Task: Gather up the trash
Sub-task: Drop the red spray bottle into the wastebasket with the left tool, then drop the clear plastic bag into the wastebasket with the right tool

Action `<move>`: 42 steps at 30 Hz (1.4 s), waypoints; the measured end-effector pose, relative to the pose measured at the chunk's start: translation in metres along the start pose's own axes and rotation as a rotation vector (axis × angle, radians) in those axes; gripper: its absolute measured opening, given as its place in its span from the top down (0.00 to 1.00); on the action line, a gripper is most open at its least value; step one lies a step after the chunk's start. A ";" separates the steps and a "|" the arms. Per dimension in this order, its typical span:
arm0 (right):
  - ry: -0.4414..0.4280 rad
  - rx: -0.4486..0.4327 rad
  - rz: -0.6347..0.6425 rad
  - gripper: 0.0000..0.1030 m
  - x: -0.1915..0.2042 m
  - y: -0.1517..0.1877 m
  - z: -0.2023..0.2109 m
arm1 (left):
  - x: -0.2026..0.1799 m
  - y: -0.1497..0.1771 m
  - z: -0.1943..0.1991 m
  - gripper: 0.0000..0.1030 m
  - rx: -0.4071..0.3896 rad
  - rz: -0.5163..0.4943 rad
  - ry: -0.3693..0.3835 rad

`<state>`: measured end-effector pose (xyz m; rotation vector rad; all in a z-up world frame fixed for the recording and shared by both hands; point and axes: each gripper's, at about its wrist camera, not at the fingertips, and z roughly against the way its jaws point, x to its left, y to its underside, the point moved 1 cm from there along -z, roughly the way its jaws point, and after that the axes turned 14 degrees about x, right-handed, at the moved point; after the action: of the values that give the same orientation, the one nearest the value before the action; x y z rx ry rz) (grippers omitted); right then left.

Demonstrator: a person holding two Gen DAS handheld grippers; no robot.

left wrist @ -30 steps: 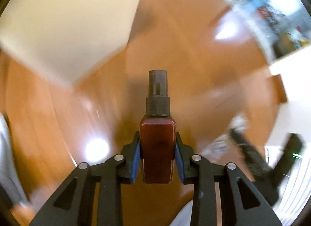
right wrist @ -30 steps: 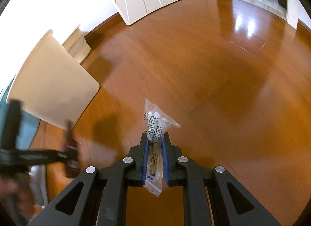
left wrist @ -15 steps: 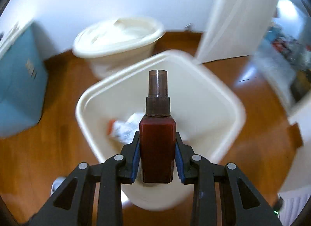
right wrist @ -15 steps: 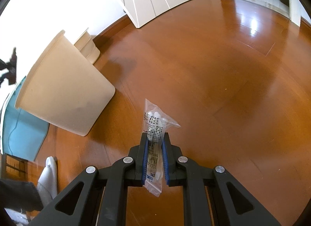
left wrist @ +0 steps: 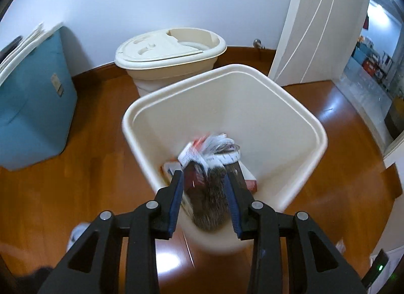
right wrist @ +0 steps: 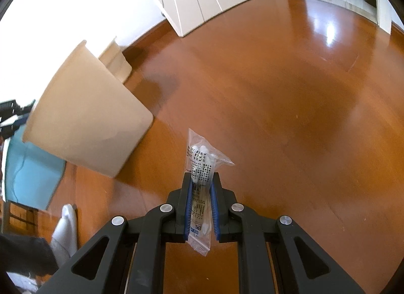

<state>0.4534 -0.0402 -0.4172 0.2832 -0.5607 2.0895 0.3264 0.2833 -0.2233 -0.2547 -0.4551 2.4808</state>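
Left gripper (left wrist: pixel 204 189): held over the open mouth of the cream waste bin (left wrist: pixel 298 102), fingers spread apart with blue pads showing, gripping nothing. Brown bottle (left wrist: pixel 209 198): a motion-blurred dark shape between the spread fingers and free of both pads, inside the bin's outline; whether it touches the contents cannot be told. Bin contents: crumpled white printed wrapper (left wrist: pixel 214 147) with red markings, and a flat white-and-red box (left wrist: pixel 248 180) against the near wall. Right gripper (right wrist: pixel 200 189): fingers pressed onto a clear plastic packet (right wrist: pixel 202 165) with black print and white contents, the packet standing up past the fingertips and hanging below them, over bare wooden floor (right wrist: pixel 290 96). In the right wrist view the same waste bin (right wrist: pixel 85 119) stands to the left, well apart from the packet, with the left gripper's tips visible at the far left edge above its rim. Surroundings: a lidded cream tub (left wrist: pixel 169 53) just behind the bin, against the wall; a teal storage box (left wrist: pixel 32 107) to the left, near but apart; a white door (left wrist: pixel 318 23) to the right rear; a white slipper-like item (right wrist: pixel 65 233) on the floor at lower left of the right wrist view. The bin's mouth is unobstructed.
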 end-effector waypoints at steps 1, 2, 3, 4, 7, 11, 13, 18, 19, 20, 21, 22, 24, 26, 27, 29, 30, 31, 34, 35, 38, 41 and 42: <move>-0.015 -0.014 -0.004 0.86 0.002 -0.004 0.007 | 0.003 0.017 0.003 0.69 -0.005 0.002 0.006; -0.030 -0.031 -0.008 0.86 0.005 -0.009 0.014 | 0.002 0.030 0.006 0.69 -0.009 -0.006 0.011; -0.044 -0.049 -0.009 0.86 0.009 -0.013 0.021 | -0.005 0.051 0.009 0.69 -0.010 -0.029 0.017; -0.064 -0.079 0.000 0.86 0.016 -0.021 0.033 | -0.009 0.066 0.008 0.69 -0.003 -0.057 0.018; -0.111 -0.157 0.056 0.86 0.042 -0.046 0.066 | -0.036 0.123 -0.007 0.68 0.093 -0.184 0.046; -0.190 -0.247 0.143 0.86 0.085 -0.080 0.105 | -0.039 0.159 -0.028 0.68 0.193 -0.217 0.057; -0.240 -0.271 0.179 0.86 0.110 -0.100 0.114 | -0.029 0.161 -0.045 0.68 0.252 -0.199 0.035; -0.346 -0.250 0.275 0.86 0.186 -0.148 0.101 | -0.003 0.163 -0.072 0.68 0.329 -0.144 -0.023; -0.350 -0.237 0.297 0.86 0.199 -0.153 0.095 | 0.005 0.161 -0.079 0.68 0.348 -0.133 -0.033; -0.346 -0.221 0.318 0.86 0.214 -0.156 0.090 | 0.009 0.162 -0.084 0.68 0.364 -0.130 -0.045; -0.345 -0.204 0.342 0.86 0.230 -0.160 0.082 | 0.014 0.164 -0.089 0.68 0.383 -0.130 -0.060; -0.345 -0.191 0.360 0.86 0.241 -0.161 0.076 | 0.015 0.167 -0.094 0.68 0.393 -0.132 -0.068; -0.323 -0.165 0.405 0.86 0.264 -0.165 0.064 | 0.020 0.175 -0.106 0.68 0.434 -0.149 -0.098; -0.304 -0.134 0.431 0.86 0.280 -0.169 0.051 | 0.024 0.183 -0.117 0.68 0.475 -0.165 -0.120; -0.289 -0.107 0.441 0.86 0.289 -0.173 0.040 | 0.025 0.189 -0.122 0.68 0.491 -0.170 -0.125; -0.245 -0.045 0.460 0.86 0.304 -0.181 0.020 | 0.023 0.196 -0.127 0.68 0.522 -0.199 -0.138; -0.219 -0.004 0.474 0.86 0.312 -0.183 0.009 | 0.023 0.202 -0.130 0.68 0.537 -0.218 -0.143; -0.189 0.029 0.483 0.86 0.314 -0.181 -0.002 | 0.026 0.205 -0.135 0.62 0.545 -0.226 -0.143; -0.119 0.114 0.509 0.86 0.325 -0.184 -0.035 | 0.027 0.213 -0.140 0.23 0.555 -0.244 -0.144; -0.103 0.136 0.517 0.86 0.327 -0.183 -0.043 | 0.027 0.215 -0.141 0.21 0.558 -0.249 -0.140; -0.041 0.199 0.557 0.86 0.335 -0.176 -0.064 | 0.026 0.220 -0.145 0.21 0.571 -0.267 -0.143; 0.002 0.221 0.560 0.74 0.336 -0.173 -0.073 | 0.026 0.221 -0.145 0.21 0.576 -0.263 -0.144; 0.013 0.231 0.552 0.63 0.334 -0.174 -0.076 | 0.027 0.221 -0.144 0.21 0.577 -0.263 -0.143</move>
<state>0.4174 0.3239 -0.2989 0.2662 -0.4180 2.6969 0.2297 0.1686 -0.4414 0.2047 0.1730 2.2612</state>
